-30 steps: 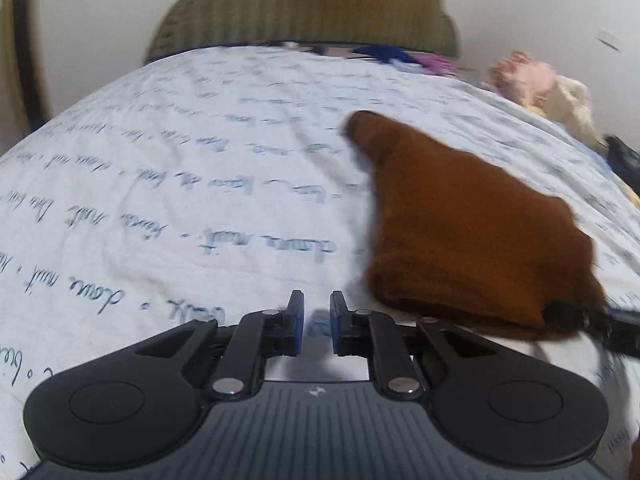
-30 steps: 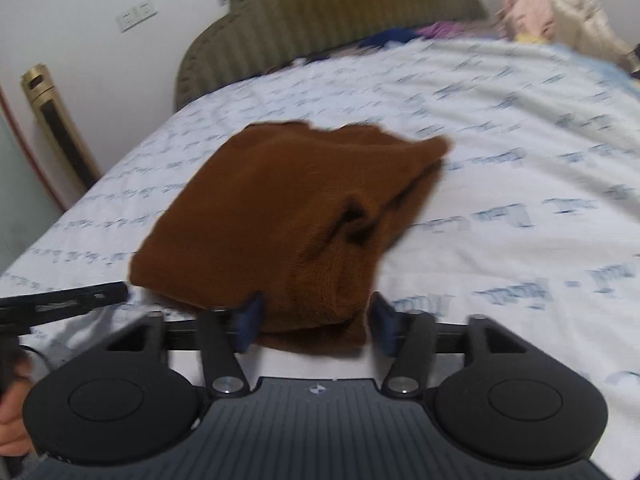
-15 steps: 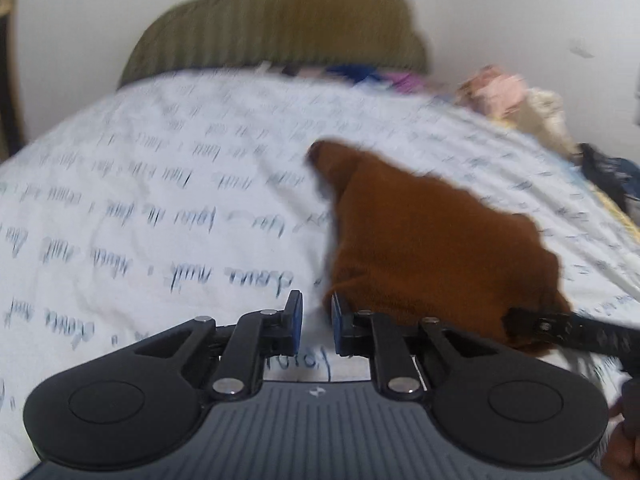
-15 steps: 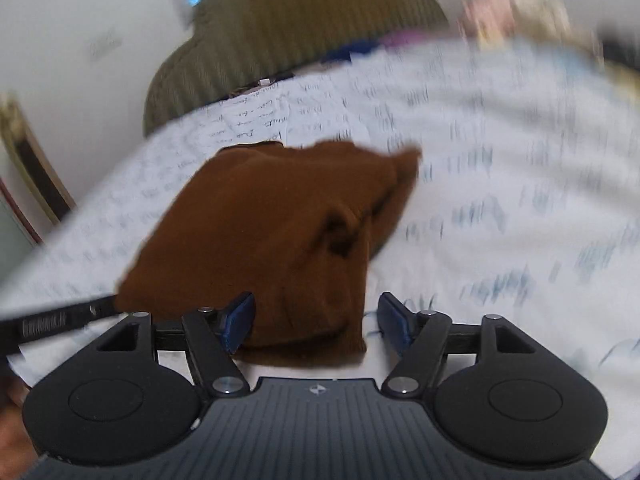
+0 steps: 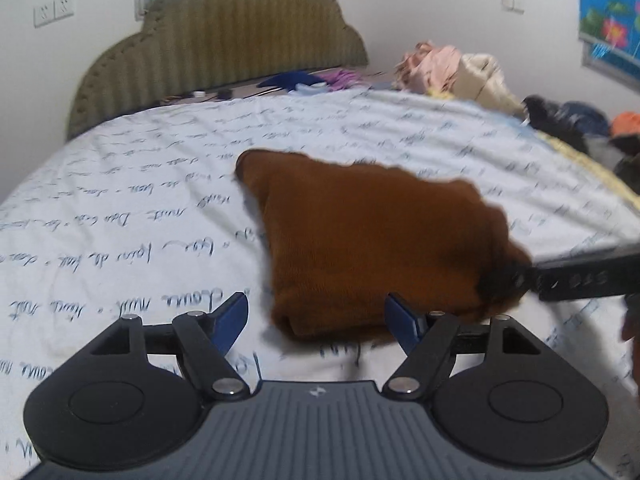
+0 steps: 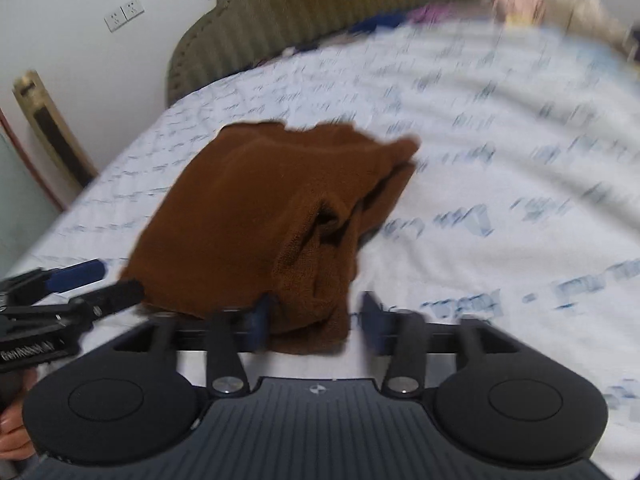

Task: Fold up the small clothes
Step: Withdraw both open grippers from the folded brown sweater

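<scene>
Crowding bed edge (image 5: 568, 148): clothes heap (image 5: 452, 68).

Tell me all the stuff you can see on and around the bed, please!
brown knitted garment: one, brown, folded on the sheet, near edge between both grippers' fingers
bed sheet: one, white with blue handwriting, covers the bed
headboard: one, olive green, ribbed, against the wall
clothes pile: several, pink and cream, far right corner of the bed
dark clothes: a few, right edge
wall sockets: two, white, left wall
left gripper: one, black, blue pads, jaws just opened, open
right gripper: one, black, open around garment's edge
</scene>
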Action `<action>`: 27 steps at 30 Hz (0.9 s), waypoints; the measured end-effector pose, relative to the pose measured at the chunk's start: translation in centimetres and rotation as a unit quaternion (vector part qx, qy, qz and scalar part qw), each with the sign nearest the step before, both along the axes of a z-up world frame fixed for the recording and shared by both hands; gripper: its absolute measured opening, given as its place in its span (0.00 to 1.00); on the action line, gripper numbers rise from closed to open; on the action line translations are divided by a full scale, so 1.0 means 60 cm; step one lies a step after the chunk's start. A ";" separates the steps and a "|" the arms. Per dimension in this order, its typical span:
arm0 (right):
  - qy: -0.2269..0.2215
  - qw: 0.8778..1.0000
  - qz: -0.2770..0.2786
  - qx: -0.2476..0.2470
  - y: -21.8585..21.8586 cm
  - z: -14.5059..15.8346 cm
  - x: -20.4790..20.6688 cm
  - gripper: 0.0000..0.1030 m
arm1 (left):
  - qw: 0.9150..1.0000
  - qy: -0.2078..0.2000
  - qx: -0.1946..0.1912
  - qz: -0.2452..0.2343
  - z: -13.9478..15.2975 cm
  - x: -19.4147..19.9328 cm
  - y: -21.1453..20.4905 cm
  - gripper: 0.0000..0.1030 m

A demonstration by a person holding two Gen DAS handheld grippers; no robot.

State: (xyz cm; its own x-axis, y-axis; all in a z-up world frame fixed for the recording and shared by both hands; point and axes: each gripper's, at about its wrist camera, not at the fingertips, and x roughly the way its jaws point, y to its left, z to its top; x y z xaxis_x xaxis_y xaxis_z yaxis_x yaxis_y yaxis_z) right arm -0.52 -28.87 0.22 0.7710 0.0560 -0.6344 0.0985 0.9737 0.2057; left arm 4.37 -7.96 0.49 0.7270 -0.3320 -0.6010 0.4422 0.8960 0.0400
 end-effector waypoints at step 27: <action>0.008 0.994 -0.032 -0.105 0.074 -0.035 -0.042 1.00 | 0.995 0.030 0.022 0.096 -0.039 -0.025 0.014 0.81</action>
State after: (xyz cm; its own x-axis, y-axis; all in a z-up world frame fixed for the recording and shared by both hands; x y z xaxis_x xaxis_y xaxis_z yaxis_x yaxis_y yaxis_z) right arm -3.01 -24.42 -1.88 0.7587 -0.1266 -0.6390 0.1623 0.9867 -0.0029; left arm 2.88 -7.14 -1.84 0.7363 -0.1622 -0.6569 0.2657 0.9622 0.0603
